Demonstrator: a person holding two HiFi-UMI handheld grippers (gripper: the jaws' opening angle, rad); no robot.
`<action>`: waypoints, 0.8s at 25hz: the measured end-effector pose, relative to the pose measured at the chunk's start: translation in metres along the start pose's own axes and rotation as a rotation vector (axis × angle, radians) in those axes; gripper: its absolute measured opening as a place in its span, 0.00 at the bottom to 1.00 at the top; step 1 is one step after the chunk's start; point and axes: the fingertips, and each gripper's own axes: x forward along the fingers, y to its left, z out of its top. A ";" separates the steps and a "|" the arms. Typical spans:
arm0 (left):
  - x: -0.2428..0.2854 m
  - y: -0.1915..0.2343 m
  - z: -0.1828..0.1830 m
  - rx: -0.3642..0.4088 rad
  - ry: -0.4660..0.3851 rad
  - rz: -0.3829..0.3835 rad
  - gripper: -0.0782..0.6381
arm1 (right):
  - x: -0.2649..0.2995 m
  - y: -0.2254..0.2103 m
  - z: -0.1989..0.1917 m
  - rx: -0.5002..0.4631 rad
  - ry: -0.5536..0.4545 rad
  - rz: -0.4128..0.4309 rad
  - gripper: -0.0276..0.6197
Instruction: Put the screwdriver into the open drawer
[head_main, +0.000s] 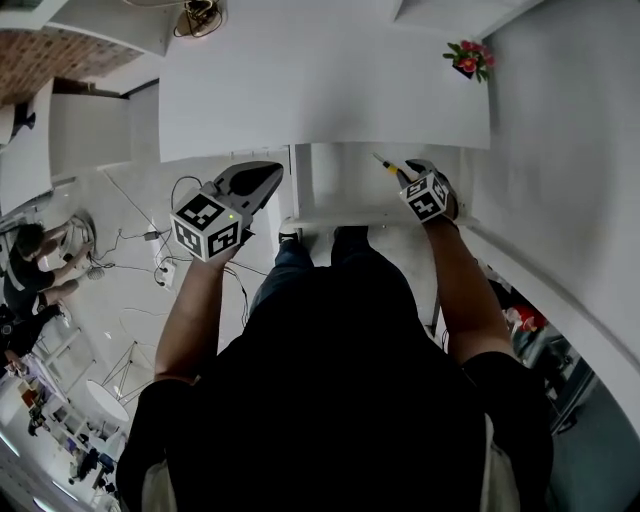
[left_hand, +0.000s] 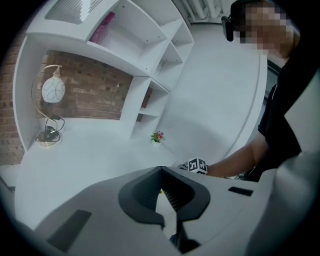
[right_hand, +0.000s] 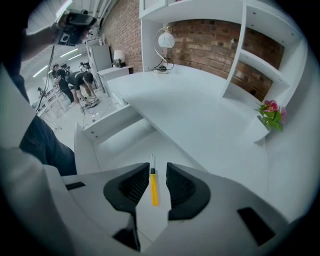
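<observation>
The screwdriver (right_hand: 154, 187), with a yellow handle and thin metal shaft, lies on the white floor of the open drawer (right_hand: 125, 145). My right gripper (right_hand: 157, 169) is open around it, with a gap showing on each side of the handle. In the head view the screwdriver (head_main: 385, 165) points away from the right gripper (head_main: 405, 173) inside the drawer (head_main: 345, 185) under the desk. My left gripper (head_main: 270, 172) hangs shut and empty just left of the drawer, below the desk edge. Its own view shows the left gripper (left_hand: 161, 172) with its tips together.
A white desk top (head_main: 320, 80) spans the far side, with a small flower pot (head_main: 468, 58) at its right and a lamp (head_main: 200, 15) at the back. White shelves (left_hand: 150, 45) rise above the desk. People (head_main: 30, 265) and cables (head_main: 150, 250) are on the floor at left.
</observation>
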 end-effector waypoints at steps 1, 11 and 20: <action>0.001 -0.001 0.004 0.008 -0.005 -0.006 0.13 | -0.007 -0.002 0.005 0.004 -0.016 -0.012 0.22; 0.015 -0.020 0.051 0.100 -0.048 -0.088 0.13 | -0.083 -0.032 0.045 0.088 -0.161 -0.145 0.22; 0.005 -0.033 0.087 0.153 -0.078 -0.125 0.13 | -0.172 -0.037 0.088 0.185 -0.315 -0.223 0.23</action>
